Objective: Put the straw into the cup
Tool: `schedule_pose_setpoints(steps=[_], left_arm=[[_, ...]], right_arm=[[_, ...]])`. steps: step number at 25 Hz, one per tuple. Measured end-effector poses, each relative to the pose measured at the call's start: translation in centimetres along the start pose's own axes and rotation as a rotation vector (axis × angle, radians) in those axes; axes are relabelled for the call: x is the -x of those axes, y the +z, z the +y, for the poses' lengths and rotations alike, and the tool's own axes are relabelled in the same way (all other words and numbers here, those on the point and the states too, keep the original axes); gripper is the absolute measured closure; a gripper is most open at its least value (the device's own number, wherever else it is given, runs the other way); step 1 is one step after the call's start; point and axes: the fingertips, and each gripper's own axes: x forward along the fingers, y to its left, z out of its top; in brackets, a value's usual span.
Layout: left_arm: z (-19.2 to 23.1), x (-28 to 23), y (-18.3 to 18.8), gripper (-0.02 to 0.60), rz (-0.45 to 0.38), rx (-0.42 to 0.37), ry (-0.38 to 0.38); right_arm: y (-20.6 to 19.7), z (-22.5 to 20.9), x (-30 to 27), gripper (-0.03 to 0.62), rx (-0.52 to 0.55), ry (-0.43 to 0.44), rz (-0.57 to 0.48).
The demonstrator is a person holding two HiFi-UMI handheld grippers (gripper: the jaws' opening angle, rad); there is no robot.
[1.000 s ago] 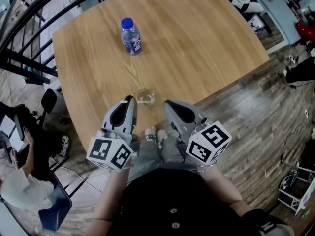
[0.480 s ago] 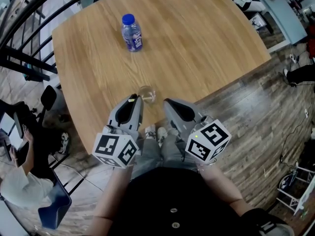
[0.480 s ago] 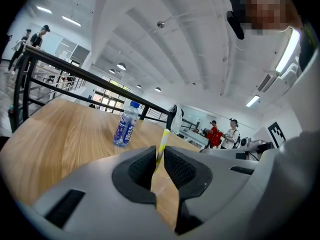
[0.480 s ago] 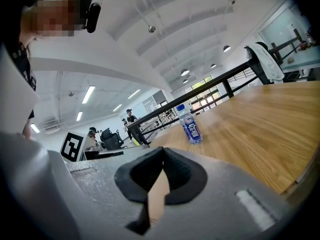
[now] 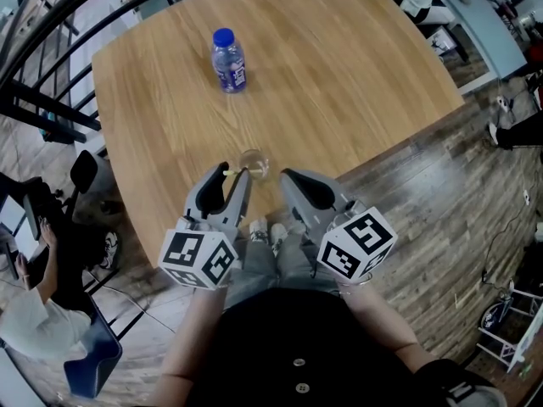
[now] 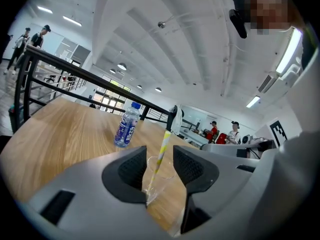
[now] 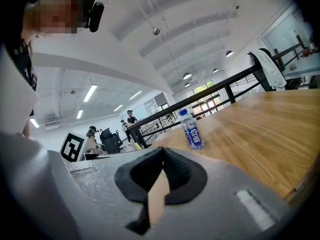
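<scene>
Head view: the cup [image 5: 253, 164] is standing close to the near edge of the worktop [image 5: 339, 75], with the bottle [image 5: 227, 61] well apart towards the far edge; the left tool [image 5: 231, 175] is hovering just beside the cup, the straw [image 5: 233, 172] lying between its jaws; the right tool [image 5: 287, 176] is idling on the cup's other side.

Left gripper view: the jaws are opening, neither pad pressing on the straw [image 6: 159, 156], which is leaning with its lower end inside the cup [image 6: 169, 170]; the release step appears to be under way.

Right gripper view: the jaws are sitting together on nothing.

The next move is probably asking for the left tool to draw straight back, avoiding the straw's raised end and the light cup.
</scene>
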Motion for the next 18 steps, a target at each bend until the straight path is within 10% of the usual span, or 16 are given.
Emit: schedule_pose_setpoints(steps=[18], left_arm=[[-1.2, 4.7, 5.3, 0.419, -0.144, -0.016, -0.022]], right_arm=[[4.8, 3.9, 0.6, 0.595, 0.127, 0.085, -0.086]])
